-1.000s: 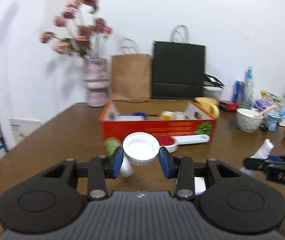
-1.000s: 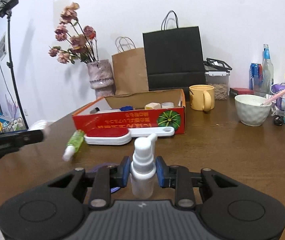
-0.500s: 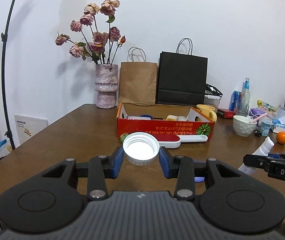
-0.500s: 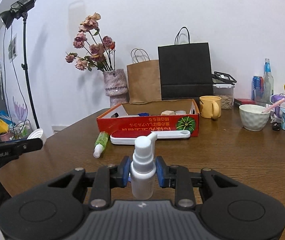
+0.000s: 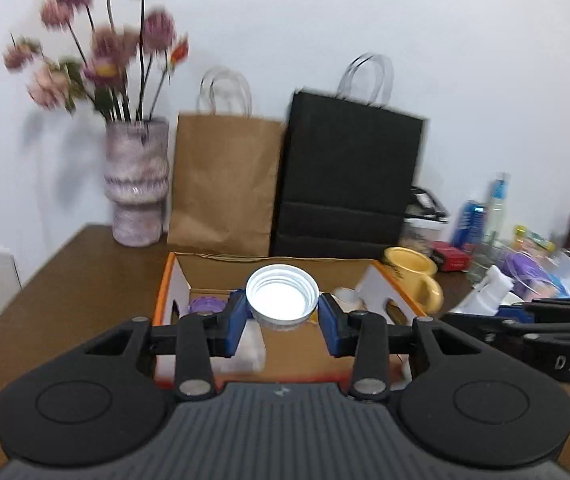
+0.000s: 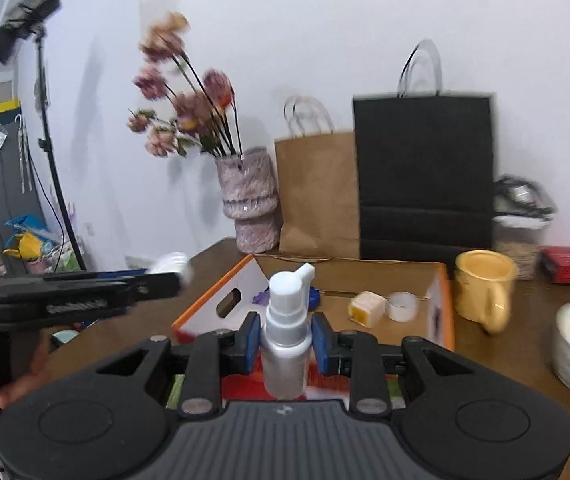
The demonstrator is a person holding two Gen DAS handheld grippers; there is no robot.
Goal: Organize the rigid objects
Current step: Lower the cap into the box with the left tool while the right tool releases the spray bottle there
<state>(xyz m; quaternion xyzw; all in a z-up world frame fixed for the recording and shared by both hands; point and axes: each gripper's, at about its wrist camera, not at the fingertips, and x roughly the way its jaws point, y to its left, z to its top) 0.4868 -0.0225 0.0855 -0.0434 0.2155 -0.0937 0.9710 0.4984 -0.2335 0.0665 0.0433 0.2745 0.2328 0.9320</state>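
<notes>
Holding a white jar lid (image 5: 282, 298), open side facing the camera, pinched between the blue pads of the left claw (image 5: 283, 318), hanging above the near wall of the open cardboard box (image 5: 173, 280). Gripping a small white spray bottle (image 6: 287, 330) upright by its body in the right claw (image 6: 286, 340), nozzle pointing right, likewise sitting over the box's near edge (image 6: 221, 298). Lying inside the box: a purple piece at the left, a yellow-and-white block (image 6: 366, 308) and a small white cup (image 6: 402, 306) toward the right wall. Crowding the box's right side: a yellow mug (image 6: 485, 290) just beside it. Backing the far edge: a brown paper bag (image 5: 225, 184) and a black paper bag (image 5: 349, 180). Leaving bare table (image 5: 65, 288) to the left.
</notes>
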